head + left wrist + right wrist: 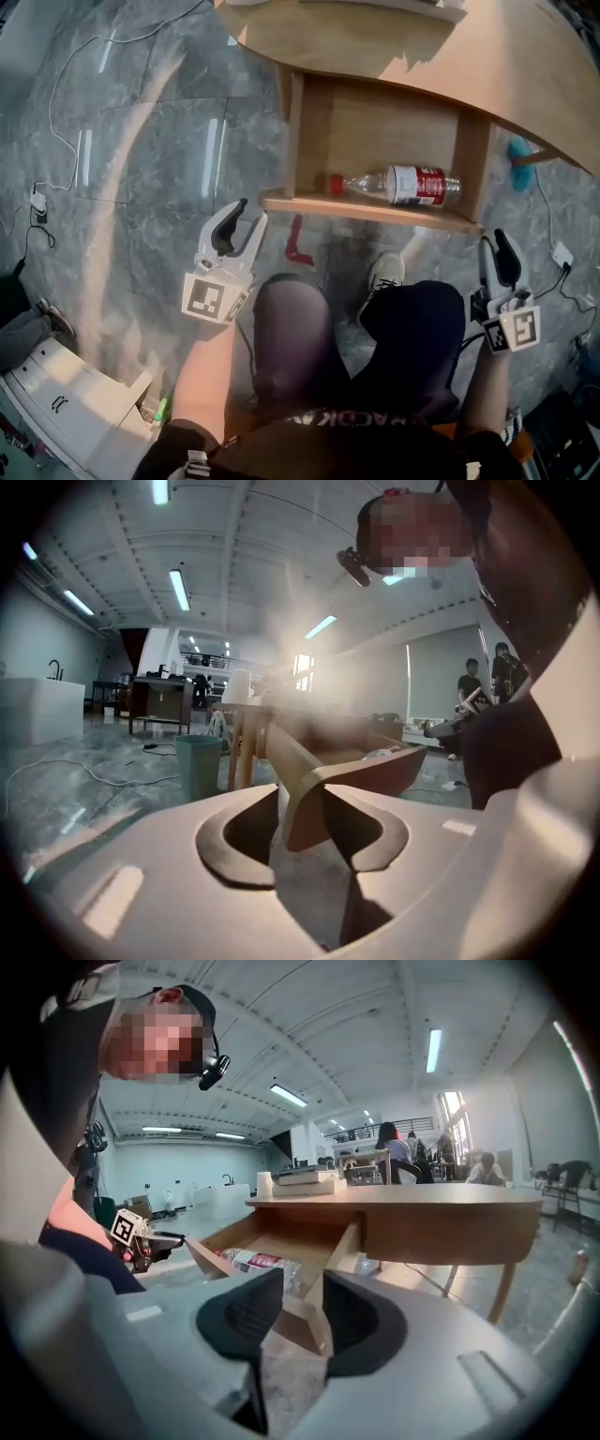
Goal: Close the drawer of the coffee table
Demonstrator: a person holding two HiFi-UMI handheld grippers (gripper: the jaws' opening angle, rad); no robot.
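The wooden coffee table [394, 47] has its drawer [366, 211] pulled out toward me. A clear plastic bottle [403, 185] with a red label lies on its side inside. My left gripper [246, 221] is just below the drawer's front left corner, jaws open. My right gripper [496, 247] stands by the front right corner, also open. In the left gripper view the drawer's corner [309, 794] shows in the gap of the left gripper [302, 834]. The right gripper view shows the other corner [302, 1321] between the right gripper [300, 1327] jaws, with the bottle [258, 1262] behind.
My knees and a grey shoe [384, 274] are on the marble floor under the drawer, beside a red object [298, 242]. Cables [56, 141] trail at the left and a white box [66, 394] sits lower left. A green bin [197, 766] stands beyond the table.
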